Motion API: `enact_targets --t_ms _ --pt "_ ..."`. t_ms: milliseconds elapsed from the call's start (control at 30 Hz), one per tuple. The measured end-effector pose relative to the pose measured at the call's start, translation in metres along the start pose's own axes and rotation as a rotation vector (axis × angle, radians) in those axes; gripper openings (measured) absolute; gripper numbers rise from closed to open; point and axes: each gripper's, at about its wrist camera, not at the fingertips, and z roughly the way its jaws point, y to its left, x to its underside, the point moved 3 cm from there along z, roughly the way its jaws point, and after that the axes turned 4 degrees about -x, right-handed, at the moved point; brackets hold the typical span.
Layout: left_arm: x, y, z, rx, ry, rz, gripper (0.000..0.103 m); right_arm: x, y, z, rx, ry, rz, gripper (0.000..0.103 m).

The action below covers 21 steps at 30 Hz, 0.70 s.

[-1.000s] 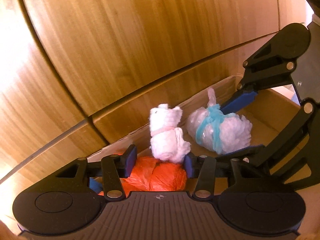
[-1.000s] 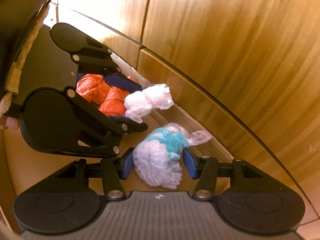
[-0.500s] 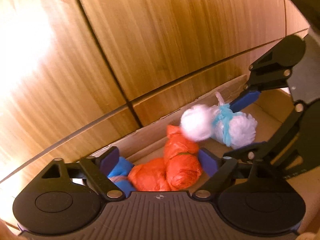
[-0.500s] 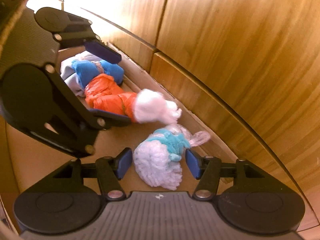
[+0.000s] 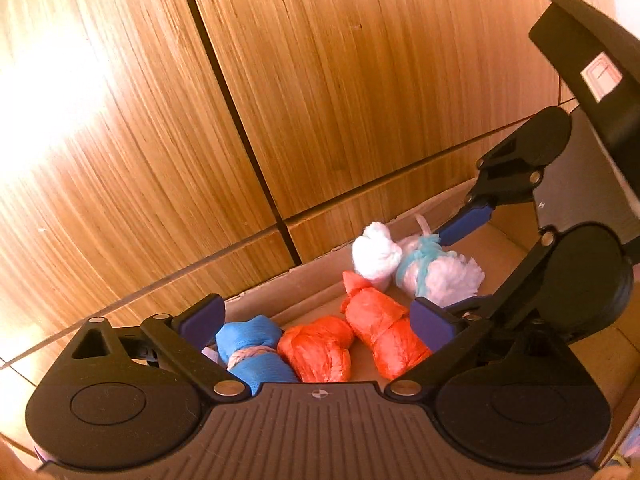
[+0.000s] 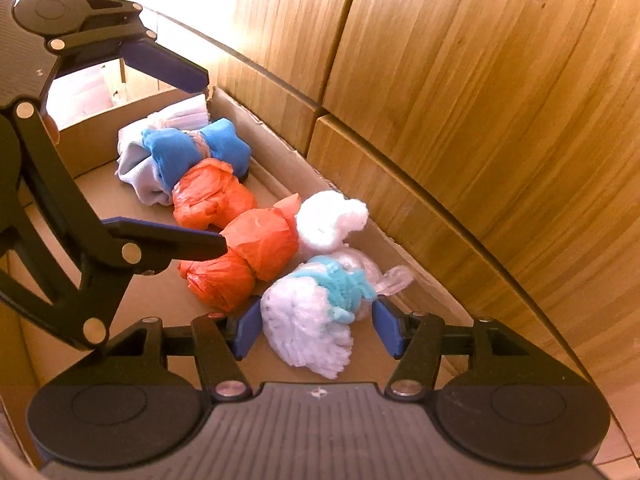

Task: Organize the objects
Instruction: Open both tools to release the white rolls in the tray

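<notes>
Several tied bundles lie in a row along the far wall of a cardboard box (image 6: 276, 148). From the left in the right wrist view: a blue bundle (image 6: 192, 152) on grey cloth, an orange bundle (image 6: 212, 196), a second orange bundle (image 6: 248, 260), a white fluffy bundle (image 6: 328, 220), and a white bundle with a teal tie (image 6: 320, 308). My left gripper (image 5: 316, 320) is open and empty above the blue bundle (image 5: 252, 348) and the orange bundles (image 5: 316, 348). My right gripper (image 6: 316, 328) is open around the teal-tied bundle (image 5: 436, 272), not pressing it.
A wooden panelled wall (image 5: 320, 100) rises right behind the box. The box floor (image 6: 160, 304) in front of the bundles is bare cardboard. Each gripper shows in the other's view: the right gripper (image 5: 452, 264) and the left gripper (image 6: 196, 160).
My left gripper has opened wide, let go of the white fluffy bundle and drawn back to the left. That bundle now lies beside the teal-tied one. My right gripper opened slightly.
</notes>
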Motion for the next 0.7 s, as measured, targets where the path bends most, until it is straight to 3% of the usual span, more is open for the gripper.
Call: enact_targets --t_ms 100,367,467,700 --pt "-0.005 0.001 -0.029 0.004 -0.014 -0.007 0.1 0.0 0.002 -0.016 0.02 0.0 0.0 0.06" --pt "-0.01 0.002 -0.062 -0.01 -0.044 -0.013 0.1 -0.002 0.014 -0.054 0.074 -0.028 0.023 0.067" --pt "-0.011 0.005 -0.082 -0.013 -0.056 -0.026 0.1 -0.002 0.025 -0.051 0.104 -0.046 0.041 0.068" --pt "0.012 0.012 -0.14 -0.051 -0.074 -0.051 0.102 0.005 0.059 -0.078 0.18 -0.134 0.133 0.073"
